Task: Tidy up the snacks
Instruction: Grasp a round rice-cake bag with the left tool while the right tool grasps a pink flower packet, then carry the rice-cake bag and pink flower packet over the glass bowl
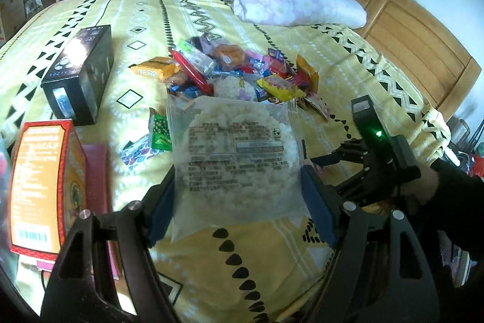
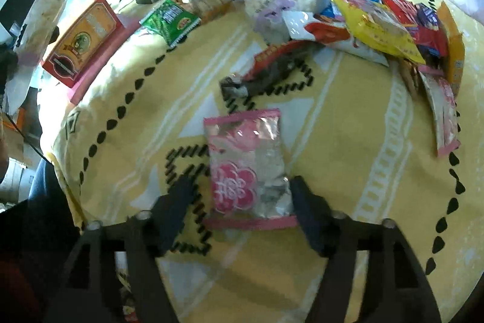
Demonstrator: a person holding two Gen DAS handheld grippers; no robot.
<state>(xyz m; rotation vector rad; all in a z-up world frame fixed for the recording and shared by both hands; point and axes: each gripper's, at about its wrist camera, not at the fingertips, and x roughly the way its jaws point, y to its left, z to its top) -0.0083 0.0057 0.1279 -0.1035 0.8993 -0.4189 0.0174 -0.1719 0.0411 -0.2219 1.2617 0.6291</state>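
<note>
Left gripper [image 1: 239, 202]: clamped on the clear rice-cracker bag [image 1: 233, 153], held above the bedspread [image 1: 272, 262].
Risk: slick film may slide out; hard squeeze cracks the brittle round.
Right gripper [image 2: 239, 211]: jaws apart, straddling the pink packet [image 2: 246, 168] lying flat, not gripping.
Risk: crinkly foil could skid aside on soft cloth.

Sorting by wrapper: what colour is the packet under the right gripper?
Pink and silver, with a pink flower print: the packet shows best in the right wrist view.
</note>
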